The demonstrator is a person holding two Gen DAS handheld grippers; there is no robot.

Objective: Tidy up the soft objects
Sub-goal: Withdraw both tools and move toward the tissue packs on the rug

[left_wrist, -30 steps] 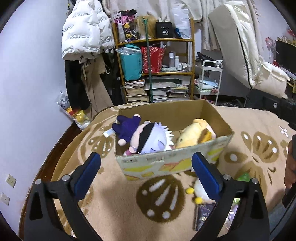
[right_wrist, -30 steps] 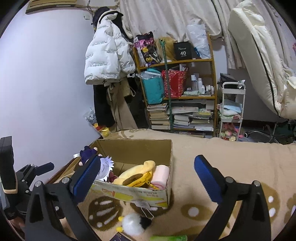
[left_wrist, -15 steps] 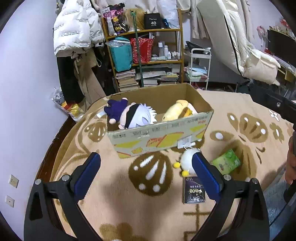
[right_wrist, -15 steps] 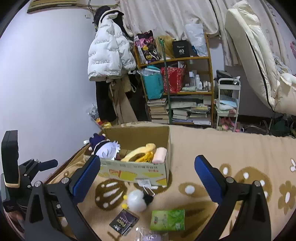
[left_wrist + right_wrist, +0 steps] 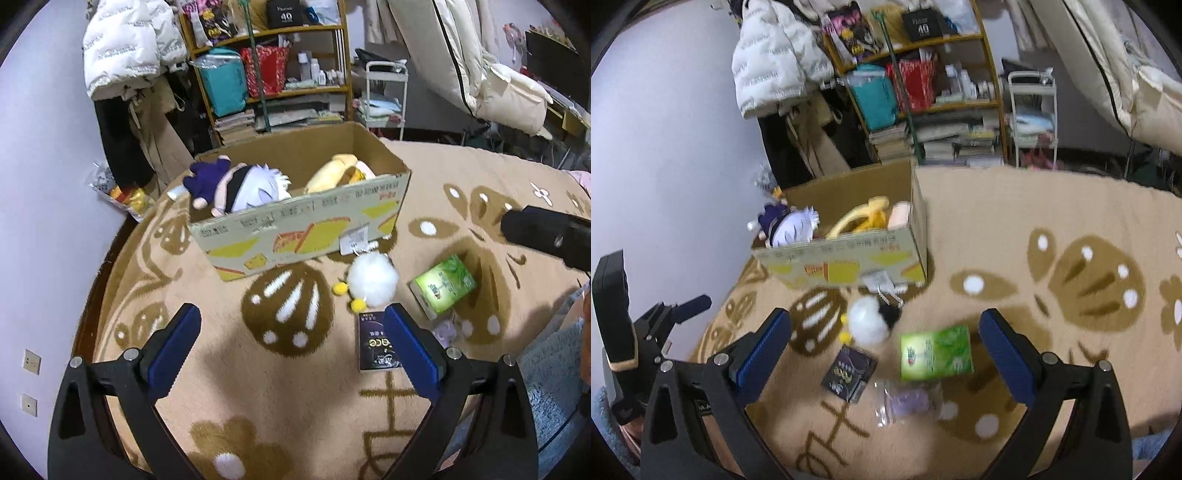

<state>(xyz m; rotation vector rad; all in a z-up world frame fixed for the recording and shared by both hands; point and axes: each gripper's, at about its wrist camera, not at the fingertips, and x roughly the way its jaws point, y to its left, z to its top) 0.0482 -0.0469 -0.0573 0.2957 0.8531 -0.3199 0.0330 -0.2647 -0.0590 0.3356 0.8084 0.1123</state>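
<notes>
Left gripper [image 5: 291,345] spread wide at the bottom of its frame, nothing between the blue pads, just hanging over the tan patterned blanket [image 5: 258,387]. Right gripper [image 5: 884,349] same deal: jaws fully apart, empty, low in its own view.

Just past the left gripper's right-hand pad: a dark little box [image 5: 375,345] lying flat. Up and right of that, a green pack [image 5: 443,286], maybe tissues. Dead centre of the frame, a white fluffy plush [image 5: 371,280] with yellow feet, sitting right in front of the cardboard box [image 5: 295,232] and close to touching its front wall. In the right wrist view, also a clear bag with something purple [image 5: 910,400] near the bottom centre, too blurry to call.

Inside the box, upper middle of the frame: 2 plushies for sure, a white-haired doll [image 5: 240,186] on the left side and a yellow plush [image 5: 338,173] on the right. Something pink behind the yellow one in the right view, hard to make out.

Looks like a between-picks step, some soft stuff boxed, more lying loose. Best guess for next: drop onto the white fluffy plush, straddle it, squeeze gently since fluff compresses a lot, then lift over the front wall into the gap in the box. Tag and chain on it could snag.
</notes>
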